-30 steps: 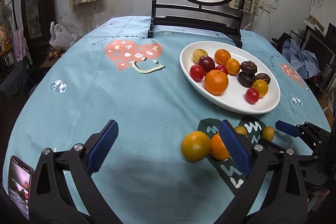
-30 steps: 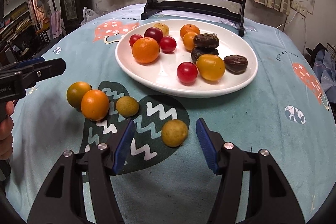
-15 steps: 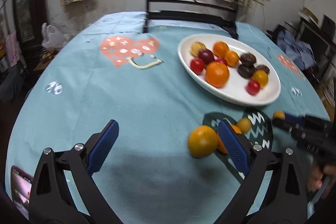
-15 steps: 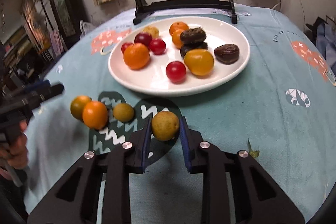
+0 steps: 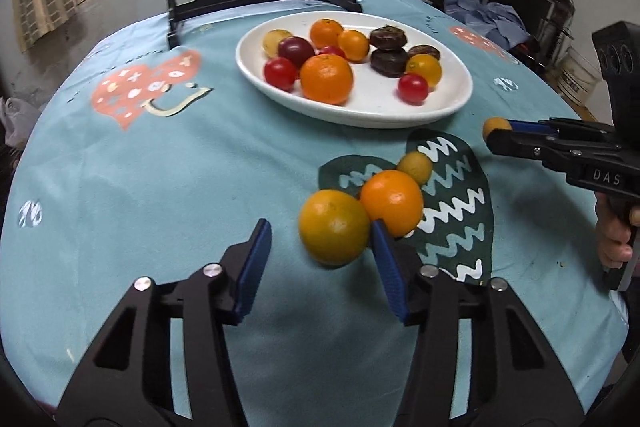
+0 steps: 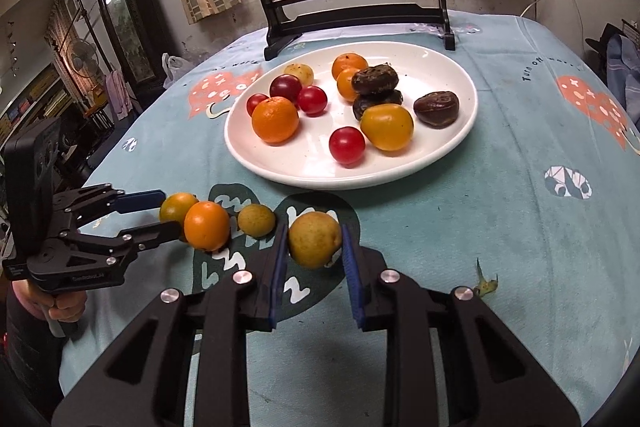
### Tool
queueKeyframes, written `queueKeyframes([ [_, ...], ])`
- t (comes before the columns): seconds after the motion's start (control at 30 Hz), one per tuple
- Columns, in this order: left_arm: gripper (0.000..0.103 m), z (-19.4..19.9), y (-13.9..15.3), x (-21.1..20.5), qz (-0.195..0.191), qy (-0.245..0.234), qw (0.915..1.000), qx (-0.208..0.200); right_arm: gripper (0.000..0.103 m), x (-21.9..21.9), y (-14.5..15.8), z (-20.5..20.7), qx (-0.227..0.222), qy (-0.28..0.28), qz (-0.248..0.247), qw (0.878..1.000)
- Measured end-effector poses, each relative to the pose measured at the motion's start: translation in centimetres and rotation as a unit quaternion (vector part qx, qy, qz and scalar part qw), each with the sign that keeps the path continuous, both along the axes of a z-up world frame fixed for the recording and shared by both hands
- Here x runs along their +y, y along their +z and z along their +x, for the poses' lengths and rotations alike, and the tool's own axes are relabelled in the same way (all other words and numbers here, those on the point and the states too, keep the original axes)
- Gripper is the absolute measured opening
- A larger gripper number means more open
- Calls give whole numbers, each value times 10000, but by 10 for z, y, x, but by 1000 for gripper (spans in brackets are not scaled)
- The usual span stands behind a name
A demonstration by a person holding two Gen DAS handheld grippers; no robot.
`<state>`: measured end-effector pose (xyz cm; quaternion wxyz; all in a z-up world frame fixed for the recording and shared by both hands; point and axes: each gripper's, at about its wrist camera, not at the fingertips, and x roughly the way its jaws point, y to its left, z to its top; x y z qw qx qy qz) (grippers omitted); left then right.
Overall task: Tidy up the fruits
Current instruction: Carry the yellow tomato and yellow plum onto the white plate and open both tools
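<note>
A yellow-orange fruit (image 5: 334,227) lies on the blue tablecloth between the pads of my left gripper (image 5: 319,227). Its jaws are closing: the right pad is at the fruit, while the left pad still stands apart from it. A brighter orange (image 5: 392,201) touches that fruit, and a small greenish-yellow fruit (image 5: 416,167) sits just behind. My right gripper (image 6: 313,233) is shut on a small yellow fruit (image 6: 315,239), held just above the cloth. The white oval plate (image 5: 360,115) beyond holds several oranges, red tomatoes and dark fruits.
A round painted screen on a black stand (image 6: 352,7) rises behind the plate (image 6: 304,179). A person's hand (image 5: 616,243) holds the right gripper at the table's right edge. A leaf scrap (image 6: 486,281) lies on the cloth. Furniture and clutter surround the table.
My left gripper dropped toward the yellow-orange fruit, rolled, and narrowed its jaws around it. My right gripper closed on the small yellow fruit and raised it slightly.
</note>
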<state>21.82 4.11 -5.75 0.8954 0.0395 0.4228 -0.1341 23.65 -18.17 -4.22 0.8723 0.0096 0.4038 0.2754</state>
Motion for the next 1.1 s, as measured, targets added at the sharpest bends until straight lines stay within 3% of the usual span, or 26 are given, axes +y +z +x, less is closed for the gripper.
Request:
queueKeyframes([
  [0.07, 51, 4, -3, -3, 12, -120, 9999, -32, 27, 0, 0, 0, -1, 0, 4, 10000],
  [0.13, 49, 12, -12, -2, -122, -107, 9996, 230, 27, 0, 0, 0, 0, -8, 8, 10000],
  [0.27, 38, 9, -14, -9, 191, -102, 9997, 127, 27, -1, 1, -1, -24, -8, 51, 10000],
  [0.4, 38, 5, -10, -9, 227, 51, 9997, 102, 27, 0, 2, -2, -39, 31, 47, 10000],
  [0.6, 38, -9, 18, -10, 110, 349, 9989, -301, 27, 1, 11, -10, -203, 132, 285, 9993],
  [0.7, 37, -6, 40, -16, 55, 436, 9977, -520, 27, 1, 30, -7, -525, 101, 517, 9972],
  [0.8, 37, 13, 62, -23, -31, 498, 9962, -720, 27, 2, 47, 8, -800, 13, 551, 9953],
  [0.9, 37, 44, 76, -36, 154, 674, 9933, -922, 27, 4, 54, 34, -920, -207, 448, 9945],
  [1.1, 37, 105, 72, -58, 421, 708, 9928, -870, 27, 2, 41, 89, -866, -553, 365, 9940],
])
